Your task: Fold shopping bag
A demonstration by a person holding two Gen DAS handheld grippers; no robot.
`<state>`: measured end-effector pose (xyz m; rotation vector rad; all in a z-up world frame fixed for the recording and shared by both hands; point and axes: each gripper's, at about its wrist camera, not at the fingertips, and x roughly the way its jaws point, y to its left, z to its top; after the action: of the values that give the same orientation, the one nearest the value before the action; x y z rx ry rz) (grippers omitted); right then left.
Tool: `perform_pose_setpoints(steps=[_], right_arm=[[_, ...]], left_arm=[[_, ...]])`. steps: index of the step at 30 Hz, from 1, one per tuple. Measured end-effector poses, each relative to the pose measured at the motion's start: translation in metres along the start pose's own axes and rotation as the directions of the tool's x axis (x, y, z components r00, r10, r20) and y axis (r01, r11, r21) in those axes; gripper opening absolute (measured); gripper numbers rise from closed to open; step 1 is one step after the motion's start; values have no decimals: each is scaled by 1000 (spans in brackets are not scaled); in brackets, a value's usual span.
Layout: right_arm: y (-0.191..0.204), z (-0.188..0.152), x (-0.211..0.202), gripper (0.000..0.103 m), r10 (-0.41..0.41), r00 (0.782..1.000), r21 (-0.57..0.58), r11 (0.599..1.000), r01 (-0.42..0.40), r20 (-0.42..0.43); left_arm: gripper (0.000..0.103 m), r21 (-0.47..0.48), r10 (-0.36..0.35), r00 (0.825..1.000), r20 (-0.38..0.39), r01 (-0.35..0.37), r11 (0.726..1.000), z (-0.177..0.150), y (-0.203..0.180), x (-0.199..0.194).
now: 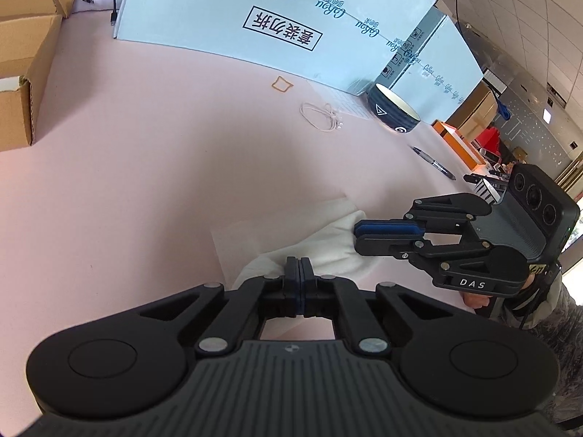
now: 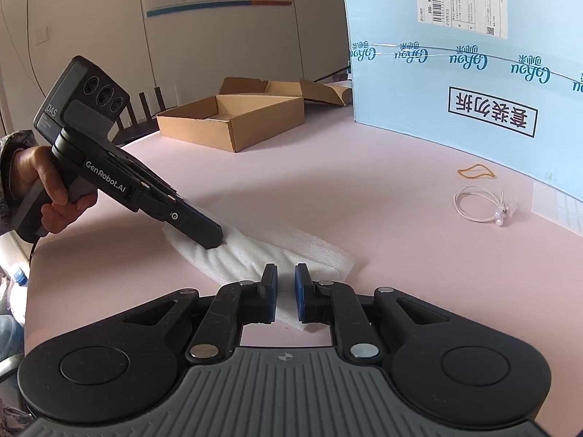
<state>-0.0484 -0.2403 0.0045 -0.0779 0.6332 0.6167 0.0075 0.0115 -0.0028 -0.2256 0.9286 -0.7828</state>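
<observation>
The white shopping bag (image 2: 255, 255) lies as a crumpled, partly folded strip on the pink table (image 2: 328, 189). My left gripper (image 2: 215, 242) points steeply down, its tip pressed into the bag's far end. In the left wrist view that gripper (image 1: 298, 269) has its jaws together, with the bag (image 1: 328, 251) bunched around the tips. My right gripper (image 2: 286, 280) sits low over the bag's near end with a narrow gap between its blue pads and white bag showing below the gap. From the side, the right gripper (image 1: 359, 231) meets the bag's edge.
A large light-blue carton (image 2: 455, 73) stands along the back. An open cardboard box (image 2: 233, 120) sits far left. A rubber band (image 2: 475, 172) and a looped cord with beads (image 2: 477, 205) lie to the right. A dark bowl (image 1: 393, 113) and a pen (image 1: 433, 164) sit beyond.
</observation>
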Motion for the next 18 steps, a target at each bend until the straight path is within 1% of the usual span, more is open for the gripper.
perform_pose_setpoints(steps=[3, 5, 7, 8, 9, 10, 11, 12, 15, 17, 18], right_arm=[[5, 1, -1, 13, -24, 1000, -29, 999, 24, -5], [13, 1, -8, 16, -73, 997, -81, 994, 75, 19], [27, 0, -24, 16, -125, 988, -203, 969, 141, 89], [34, -1, -32, 17, -151, 982, -283, 943, 178, 116], [44, -4, -39, 20, -193, 971, -388, 891, 235, 143], [54, -7, -43, 30, -235, 959, -491, 824, 284, 160], [62, -11, -44, 37, -264, 950, -579, 753, 312, 168], [69, -16, -45, 37, -282, 944, -656, 683, 321, 168], [84, -33, -38, 37, -305, 944, -823, 499, 271, 126], [89, -44, -27, 37, -326, 936, -897, 363, 253, 132], [91, -49, -22, 37, -334, 932, -921, 302, 246, 139]], left_arm=[[2, -11, -1, 1000, -30, 1, 1000, 5, 0, 3], [2, -4, 2, 999, -43, -2, 1000, 8, -1, 4], [2, 1, 3, 998, -59, -3, 1000, 10, -1, 5], [2, 3, 4, 998, -67, -4, 1000, 12, -1, 6], [2, 7, 7, 997, -82, -6, 1000, 14, -2, 7], [2, 15, 11, 995, -100, -10, 1000, 17, -3, 9], [2, 27, 14, 992, -123, -11, 1000, 21, -4, 10], [2, 32, 14, 990, -141, -9, 999, 24, -4, 12], [2, 33, 7, 980, -200, -1, 999, 35, -2, 17], [2, 36, 7, 973, -230, 2, 999, 39, -2, 21], [2, 40, 9, 972, -236, 0, 999, 40, -2, 21]])
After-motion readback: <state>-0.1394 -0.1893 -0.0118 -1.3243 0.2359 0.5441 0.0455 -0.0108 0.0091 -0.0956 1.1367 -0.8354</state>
